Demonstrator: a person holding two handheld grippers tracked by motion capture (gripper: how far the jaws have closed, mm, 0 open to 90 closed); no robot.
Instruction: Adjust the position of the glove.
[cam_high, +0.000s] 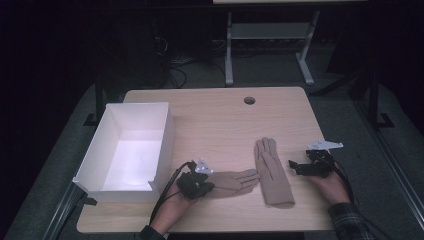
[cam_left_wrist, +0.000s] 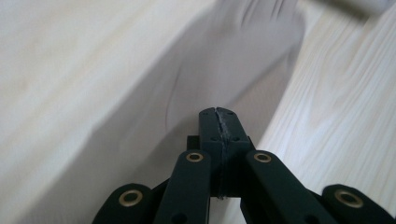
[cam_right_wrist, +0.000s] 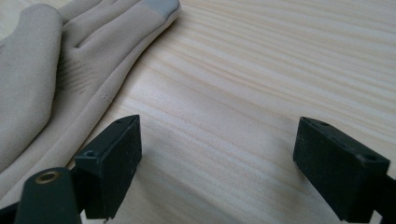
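Soft beige glove (cam_high: 232, 181) pinched in the clenched left tool (cam_left_wrist: 218, 122); right tool (cam_right_wrist: 217, 154) released over pale woodgrain.

Left gripper (cam_left_wrist: 218, 114): black jaws pressed together, pinching pale glove fabric (cam_left_wrist: 205, 70), which is blurred, over a light wooden table (cam_left_wrist: 345, 93).

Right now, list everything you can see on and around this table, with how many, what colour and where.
Gloves: two, beige. One glove lies lengthwise right of centre; the other glove lies crosswise at the front, fingertips touching the first.
Box: one, white, open, on the table's left edge.
Table: one, light wood, round hole near the far edge.
Desk frame: one, grey, on the floor behind.
Left gripper: black, shut on the crosswise glove's cuff.
Right gripper: black, open, beside the lengthwise glove.
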